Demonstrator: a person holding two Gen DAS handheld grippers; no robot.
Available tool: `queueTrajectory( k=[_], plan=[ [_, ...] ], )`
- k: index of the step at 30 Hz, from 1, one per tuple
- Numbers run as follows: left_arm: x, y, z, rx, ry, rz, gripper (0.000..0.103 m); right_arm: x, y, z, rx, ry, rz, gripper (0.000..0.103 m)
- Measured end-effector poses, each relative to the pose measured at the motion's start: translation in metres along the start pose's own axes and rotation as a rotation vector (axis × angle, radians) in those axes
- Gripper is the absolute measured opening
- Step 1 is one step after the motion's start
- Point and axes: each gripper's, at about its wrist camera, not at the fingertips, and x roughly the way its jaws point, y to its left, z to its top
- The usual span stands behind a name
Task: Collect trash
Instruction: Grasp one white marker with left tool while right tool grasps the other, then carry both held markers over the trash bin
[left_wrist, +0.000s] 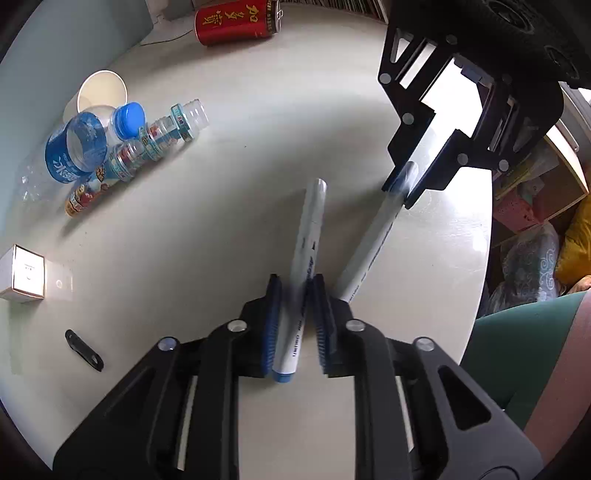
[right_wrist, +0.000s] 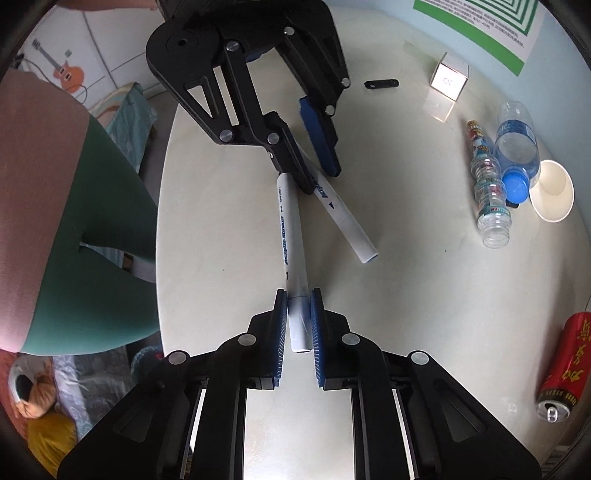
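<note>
I've got 2 white markers on the pale round table (left_wrist: 229, 206), 1 in each gripper. My left gripper (left_wrist: 293, 291) is pinching the near marker (left_wrist: 308, 236) close to its blue-capped end, blue pads (left_wrist: 271, 325) pressed against the barrel on both sides, and the marker runs away from me up the table with its open white tip pointing toward the far side. In the right wrist view that same left gripper (right_wrist: 319, 168) comes down from the top, its jaws closed around the marker (right_wrist: 347, 225) that angles off toward the right. My right gripper (right_wrist: 299, 295) is clamped on the other marker (right_wrist: 291, 236), pads (right_wrist: 282, 317) tight on the end nearest me, the barrel reaching forward so its far tip lies just beside the left gripper's finger. From the left wrist I see the right gripper (left_wrist: 400, 184) nipping the top of that second marker (left_wrist: 369, 243), which slants down toward my left fingers. The 2 markers form a narrow V, near each other but I can't tell whether they touch. Off to the side lie the rest: a crushed clear bottle with a blue label (left_wrist: 75, 147), a slim printed bottle (left_wrist: 136, 155), a paper cup (left_wrist: 101, 92) on its side, a red can (left_wrist: 236, 20) lying down, a small white box (left_wrist: 24, 275) and a black clip (left_wrist: 84, 349).
</note>
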Motion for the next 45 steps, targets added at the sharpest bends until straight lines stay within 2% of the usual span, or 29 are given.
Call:
queueTrajectory(
  k=[9,13,19,24,29,34,37,41,45],
  plan=[
    [-0.022,0.026,-0.012,-0.108,-0.044,-0.065,0.011,-0.035,-0.002,-0.016,0.156,-0.025,-0.026,0.013],
    [-0.036,0.034,-0.006,-0.103,-0.064,-0.058,0.011,-0.052,0.0,-0.022,0.209,-0.026,-0.061,0.013],
    [-0.055,0.032,0.005,-0.033,-0.082,-0.061,0.011,-0.078,0.01,-0.03,0.276,-0.018,-0.134,0.013],
    [-0.072,0.015,0.004,0.057,-0.105,-0.07,0.011,-0.098,0.025,-0.03,0.318,-0.001,-0.198,0.013],
    [-0.081,-0.004,0.021,0.158,-0.137,-0.101,0.011,-0.118,0.042,-0.033,0.396,0.011,-0.271,0.013],
    [-0.085,-0.034,0.037,0.284,-0.153,-0.165,0.011,-0.146,0.076,-0.042,0.507,0.003,-0.366,0.013],
    [-0.089,-0.067,0.045,0.386,-0.167,-0.222,0.011,-0.166,0.108,-0.055,0.601,-0.009,-0.427,0.013],
    [-0.09,-0.126,0.054,0.534,-0.162,-0.289,0.011,-0.181,0.166,-0.081,0.731,-0.003,-0.477,0.013],
    [-0.085,-0.198,0.055,0.67,-0.147,-0.356,0.011,-0.177,0.229,-0.115,0.857,0.01,-0.502,0.013]
  ],
)
